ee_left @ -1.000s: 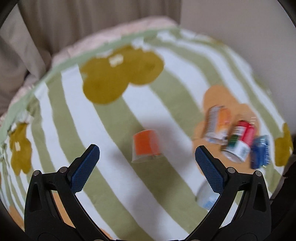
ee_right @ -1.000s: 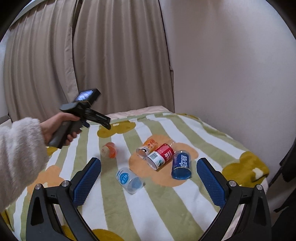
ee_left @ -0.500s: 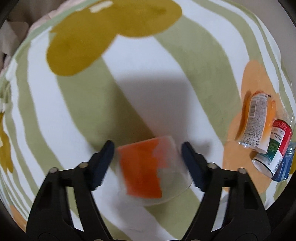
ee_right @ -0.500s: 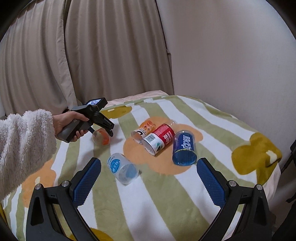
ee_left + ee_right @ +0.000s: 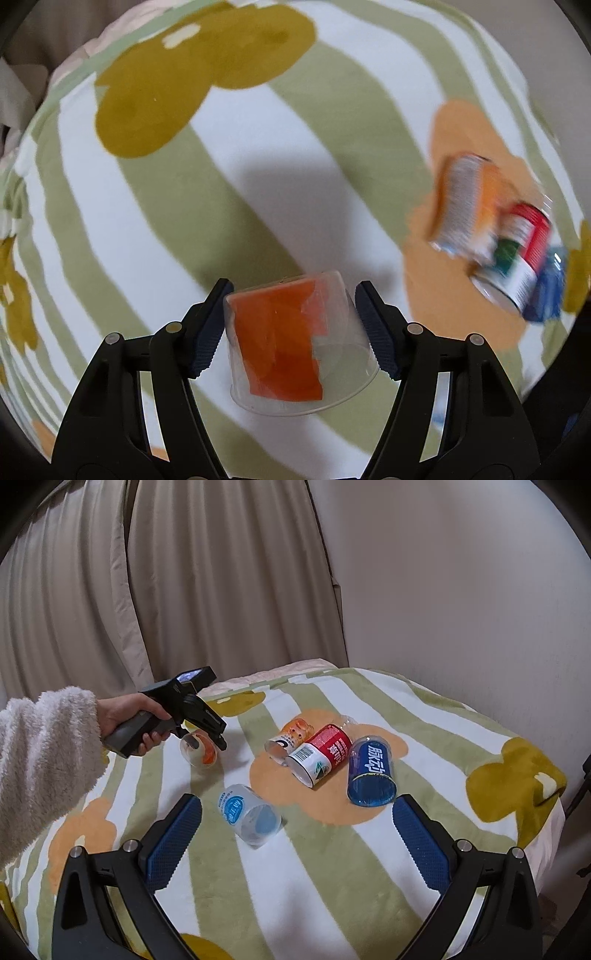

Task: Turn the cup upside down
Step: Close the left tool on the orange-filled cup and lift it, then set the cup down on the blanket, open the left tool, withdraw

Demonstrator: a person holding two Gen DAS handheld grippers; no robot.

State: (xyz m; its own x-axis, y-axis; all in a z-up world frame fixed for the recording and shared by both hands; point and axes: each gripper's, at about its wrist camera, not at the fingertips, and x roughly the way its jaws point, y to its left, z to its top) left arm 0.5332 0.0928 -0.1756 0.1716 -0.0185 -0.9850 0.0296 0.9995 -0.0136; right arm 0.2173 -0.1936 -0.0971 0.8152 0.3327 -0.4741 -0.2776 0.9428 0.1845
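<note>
Bedding, a striped blanket [image 5: 332,867], lay under everything. Four other cups [image 5: 370,771] lay on their sides to the right, well apart and blocking nothing. Between the left gripper [image 5: 291,325] pads sat the clear orange-labelled cup [image 5: 295,339], clamped by its sidewalls (likely light, thin, easily crushed). The right gripper [image 5: 295,843] hung unclenched, holding nothing.

Cup [image 5: 295,339] held between fingers of left gripper [image 5: 293,328], lifted clear of blanket [image 5: 258,166], open rim turned toward camera. Group of three cups [image 5: 325,755] laid on sides near blanket middle, side by side, touching or nearly so, well right of held cup. Single cup [image 5: 247,814] laid on side nearer right gripper [image 5: 295,843], apart from group, left of it. Right gripper held above near edge of blanket, nothing between fingers. Curtains [image 5: 184,572] hung behind blanket; wall [image 5: 461,590] at right.
</note>
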